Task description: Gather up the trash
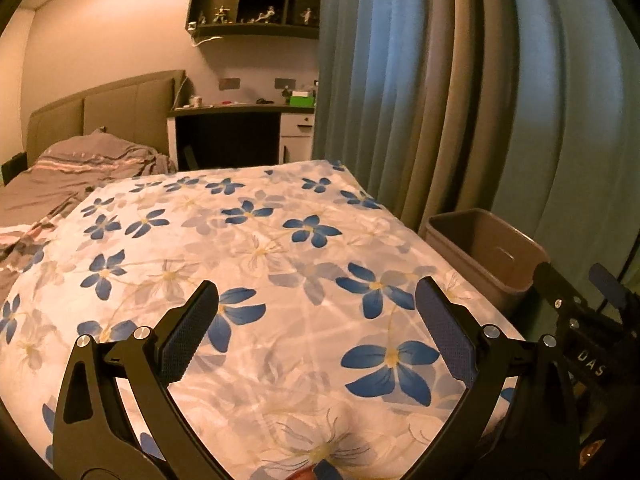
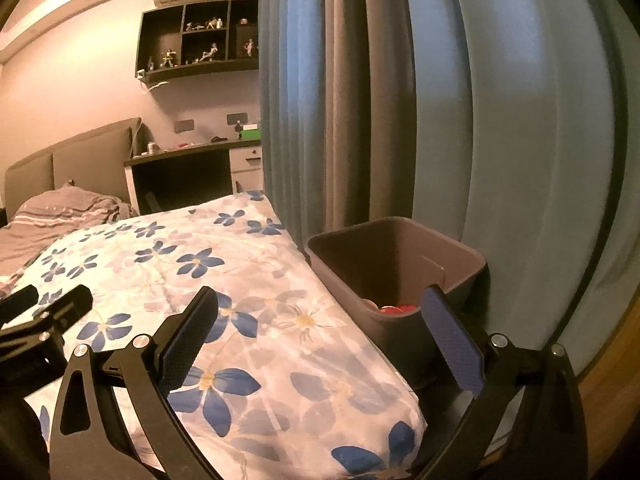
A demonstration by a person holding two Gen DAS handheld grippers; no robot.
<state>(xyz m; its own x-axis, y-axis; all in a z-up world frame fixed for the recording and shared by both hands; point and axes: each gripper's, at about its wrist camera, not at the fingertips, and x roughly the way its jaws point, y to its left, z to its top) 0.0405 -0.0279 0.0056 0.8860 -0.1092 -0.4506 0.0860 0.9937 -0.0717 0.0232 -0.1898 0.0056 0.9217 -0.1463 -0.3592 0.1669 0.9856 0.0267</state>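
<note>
1. Something red already lies at the bottom of the grey waste bin (image 2: 400, 264), which stands on the floor between the bed's edge and the blue curtain (image 2: 500, 120); I take it for trash (image 2: 394, 309) already dropped in, though I cannot tell what it is.
2. The floral bedspread (image 1: 280, 248) shows no litter on the part I can see, so little seems left here. A reddish scrap at the bottom edge of my left view is too cut off to name.
3. My left tongs (image 1: 316, 320) hover over the bedspread, spread wide, holding nothing.
4. My right tongs (image 2: 320, 332) straddle the bed's edge and the bin's near wall, spread wide and empty too.
</note>
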